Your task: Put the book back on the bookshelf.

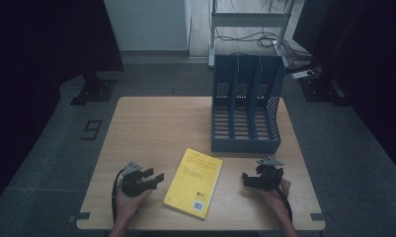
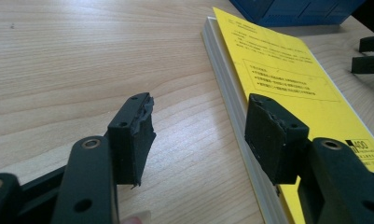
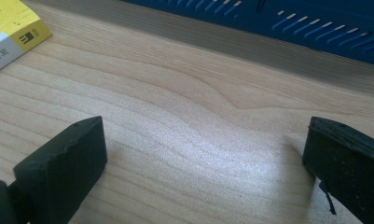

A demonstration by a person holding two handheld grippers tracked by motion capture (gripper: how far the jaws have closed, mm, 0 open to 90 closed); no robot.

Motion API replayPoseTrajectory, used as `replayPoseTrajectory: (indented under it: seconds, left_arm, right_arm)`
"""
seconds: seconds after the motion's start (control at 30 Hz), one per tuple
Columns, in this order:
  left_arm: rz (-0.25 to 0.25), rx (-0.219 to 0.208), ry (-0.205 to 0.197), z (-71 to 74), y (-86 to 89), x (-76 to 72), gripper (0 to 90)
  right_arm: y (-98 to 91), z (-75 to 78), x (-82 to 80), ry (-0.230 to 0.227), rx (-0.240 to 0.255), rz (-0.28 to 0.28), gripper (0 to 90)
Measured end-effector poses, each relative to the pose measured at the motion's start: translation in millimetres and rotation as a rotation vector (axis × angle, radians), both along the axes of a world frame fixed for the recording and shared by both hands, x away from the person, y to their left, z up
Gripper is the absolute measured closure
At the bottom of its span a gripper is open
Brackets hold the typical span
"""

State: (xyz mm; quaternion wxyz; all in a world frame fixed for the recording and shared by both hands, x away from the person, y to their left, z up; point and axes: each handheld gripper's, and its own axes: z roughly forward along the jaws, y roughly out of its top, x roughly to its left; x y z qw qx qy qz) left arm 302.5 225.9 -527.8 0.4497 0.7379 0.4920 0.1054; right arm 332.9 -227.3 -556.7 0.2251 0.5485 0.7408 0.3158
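Observation:
A yellow paperback book [image 1: 194, 182] lies flat near the table's front edge, between my two grippers. My left gripper [image 1: 154, 175] rests to the left of it, its jaws pointing at the book and open. In the left gripper view the gripper [image 2: 198, 135] is open over bare wood beside the book's page edge [image 2: 231, 93], and the right-hand jaw overlaps the yellow cover [image 2: 287, 79]. My right gripper [image 1: 246, 178] sits to the right of the book, open. Its own view shows that gripper [image 3: 203, 158] open wide with only wood between the jaws, and a corner of the book [image 3: 12, 32] at upper left.
A blue three-slot file organizer [image 1: 247, 101] stands at the back right of the wooden table [image 1: 156, 123], its low front wall [image 3: 287, 28] just beyond my right gripper. The person's hands enter from the bottom edge. Grey floor surrounds the table.

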Motion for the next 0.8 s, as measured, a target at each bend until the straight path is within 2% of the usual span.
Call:
replayPoseTrajectory:
  seconds: [0.27, 0.4, 0.43, 0.5, 0.63, 0.7, 0.8]
  left_arm:
    - [0.02, -0.001, 0.027, -3.4, -0.9, -1.0, 41.8]
    - [0.026, 0.006, 0.039, -3.7, -3.7, -4.5, 41.3]
    - [0.024, 0.019, 0.042, -4.4, -4.7, -5.6, 41.2]
    - [0.032, 0.032, 0.039, -4.9, -5.2, -8.3, 40.5]
    - [0.021, 0.026, 0.011, -6.6, -3.5, -12.7, 40.3]
    - [0.01, 0.041, 0.024, -7.3, -2.3, -10.6, 40.3]
    - [0.004, 0.047, 0.019, -5.9, -1.1, -11.3, 40.0]
  right_arm:
    - [-0.4, 0.2, -1.4, -0.004, 0.004, -0.009, 0.6]
    - [-1.0, 0.1, -3.5, -0.004, 0.003, -0.025, 0.6]
    - [-0.9, 0.1, -4.3, -0.004, 0.004, -0.032, 0.7]
    - [-0.9, 0.1, -5.9, -0.006, 0.003, -0.039, 1.0]
    - [-2.1, 0.2, -8.9, -0.007, 0.002, -0.041, 1.7]
    - [-1.8, 0.3, -9.2, -0.007, 0.002, -0.044, 1.8]
    - [0.0, 0.4, -10.2, -0.009, 0.002, -0.061, 2.6]
